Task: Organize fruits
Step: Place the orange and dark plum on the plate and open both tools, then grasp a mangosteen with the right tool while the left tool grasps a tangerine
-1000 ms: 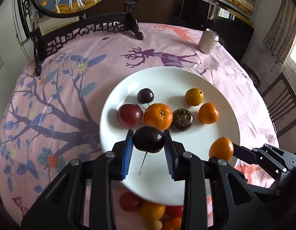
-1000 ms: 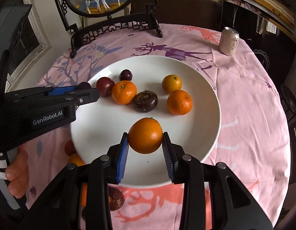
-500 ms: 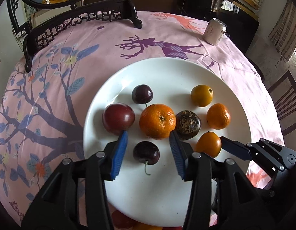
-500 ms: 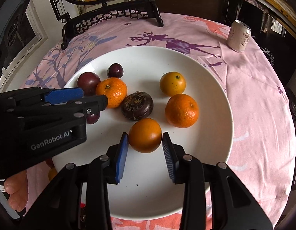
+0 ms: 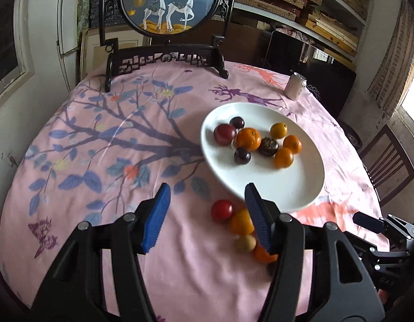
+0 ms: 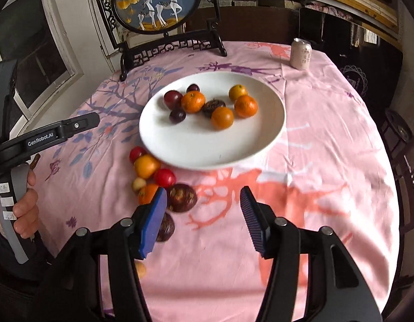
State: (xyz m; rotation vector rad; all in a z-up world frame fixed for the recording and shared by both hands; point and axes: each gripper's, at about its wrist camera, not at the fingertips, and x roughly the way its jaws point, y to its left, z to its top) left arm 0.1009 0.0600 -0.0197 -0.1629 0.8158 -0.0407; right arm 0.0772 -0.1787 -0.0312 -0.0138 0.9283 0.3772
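A white plate (image 5: 292, 187) (image 6: 196, 147) holds several fruits: oranges, dark plums and a brown passion fruit. Among them lie the small dark plum (image 5: 242, 156) (image 6: 177, 115) and the orange (image 5: 283, 157) (image 6: 222, 118). A loose cluster of fruit (image 5: 235, 221) (image 6: 153, 173) lies on the pink cloth before the plate's near rim. My left gripper (image 5: 207, 213) hangs over the cloth beside that cluster, jaws opening, nothing between them. My right gripper (image 6: 202, 218) hovers over bare cloth right of the cluster, jaws opening and empty, its left finger hiding part of a dark fruit (image 6: 181, 197).
A drink can (image 5: 295, 86) (image 6: 300, 53) stands at the far right of the round table. A black-framed deer screen (image 5: 166, 26) (image 6: 158, 13) stands at the back edge. A chair (image 5: 386, 166) is at the right. A person's hand (image 6: 24, 209) holds the left gripper's handle.
Both grippers let go of their fruit, the dark plum and the orange, onto the plate, opened wider and drew back toward the near side. They now hang over the cloth by the loose fruit.
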